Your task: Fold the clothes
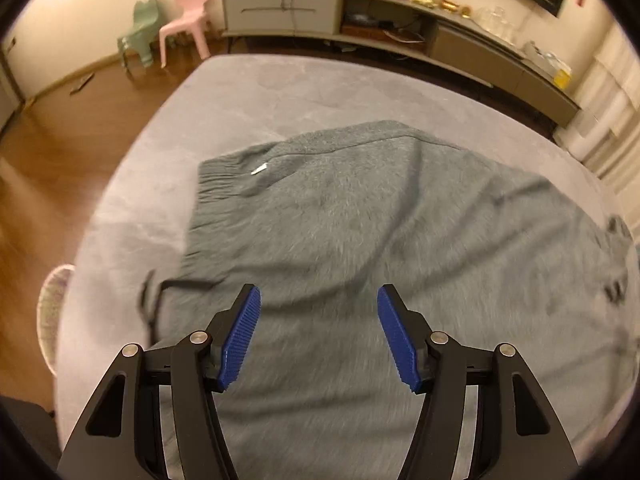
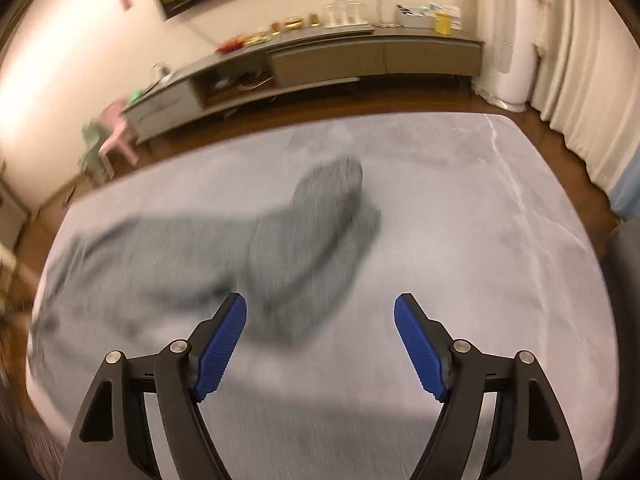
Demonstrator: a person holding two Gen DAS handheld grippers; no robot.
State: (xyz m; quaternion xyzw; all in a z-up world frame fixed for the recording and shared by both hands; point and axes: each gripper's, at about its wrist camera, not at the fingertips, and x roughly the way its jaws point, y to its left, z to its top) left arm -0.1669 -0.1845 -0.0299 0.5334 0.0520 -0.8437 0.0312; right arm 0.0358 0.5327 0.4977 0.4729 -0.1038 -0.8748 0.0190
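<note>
Grey-green fuzzy sweater (image 1: 360, 240) lies spread on a pale grey surface (image 1: 280, 92), ribbed hem toward the left in the left wrist view, a small white tag (image 1: 259, 169) showing near that hem. A dark cord (image 1: 160, 292) trails off the garment's lower left edge. Left gripper (image 1: 319, 300) hangs above the sweater's body, blue pads (image 1: 240, 336) spread apart, nothing between them. Right gripper (image 2: 320, 308) likewise apart and empty, over bare surface just right of the garment; in that view a sleeve (image 2: 320, 216) is folded across, heavily blurred. Beyond: long low cabinet (image 1: 360, 12) against the wall, pink chair (image 1: 188, 16) and green chair (image 1: 140, 28) on wooden floor (image 1: 60, 128), white curtains (image 2: 580, 80) at right.
</note>
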